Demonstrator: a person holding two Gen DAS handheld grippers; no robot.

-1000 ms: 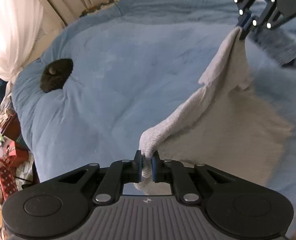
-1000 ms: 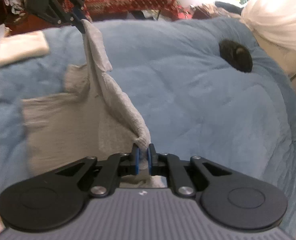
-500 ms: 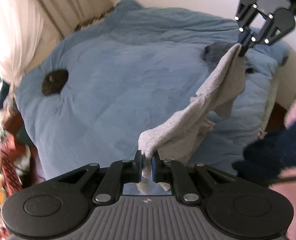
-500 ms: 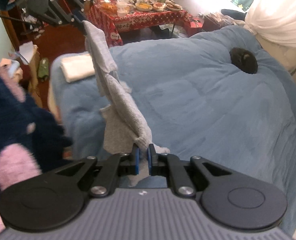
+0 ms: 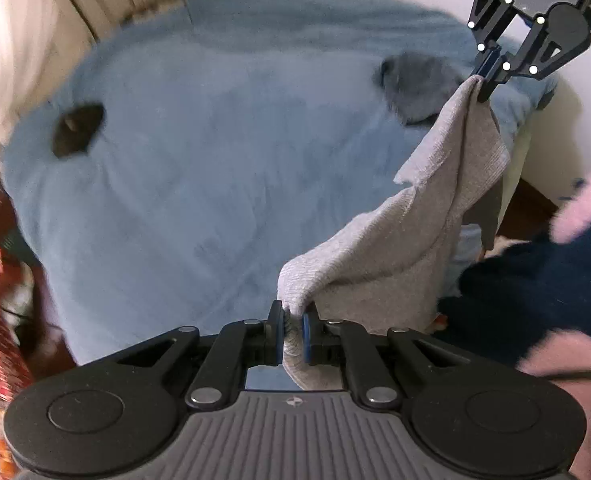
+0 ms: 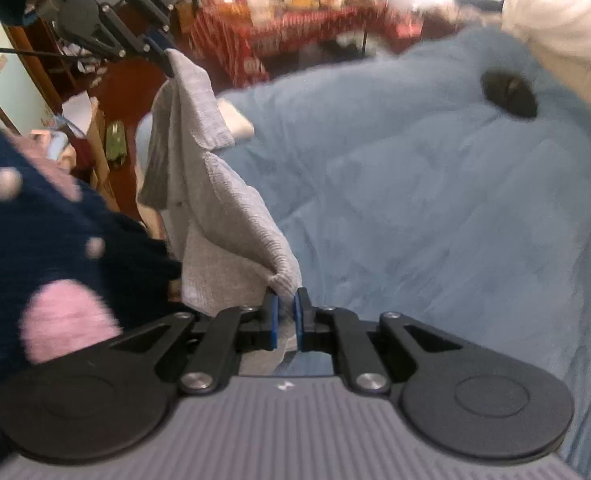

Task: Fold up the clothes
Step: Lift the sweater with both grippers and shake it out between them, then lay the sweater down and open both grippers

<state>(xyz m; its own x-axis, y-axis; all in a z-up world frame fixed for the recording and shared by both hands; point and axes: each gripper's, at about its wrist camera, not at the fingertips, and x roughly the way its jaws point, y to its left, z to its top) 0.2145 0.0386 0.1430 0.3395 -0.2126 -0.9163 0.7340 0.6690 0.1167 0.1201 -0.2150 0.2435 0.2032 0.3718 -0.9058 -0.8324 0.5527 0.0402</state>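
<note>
Grey knit garment [image 5: 395, 248] slung in the air between two grips, clear of the blue bed cover [image 5: 199, 184]. Left hand-held gripper [image 5: 293, 330] clamped on one bunched corner; right hand-held gripper [image 6: 284, 316] clamped on the opposite corner. Loose flap dangling beneath the span. Best handled by drawing both corners level and taut, shaking the flap flat, then lowering the hem first onto open cover, well clear of the dark fuzzy item [image 5: 415, 80] and small dark object [image 5: 77, 130]

Grey knit garment [image 5: 379, 248] hanging mid-air, stretched betw. two pinched corners.
</note>
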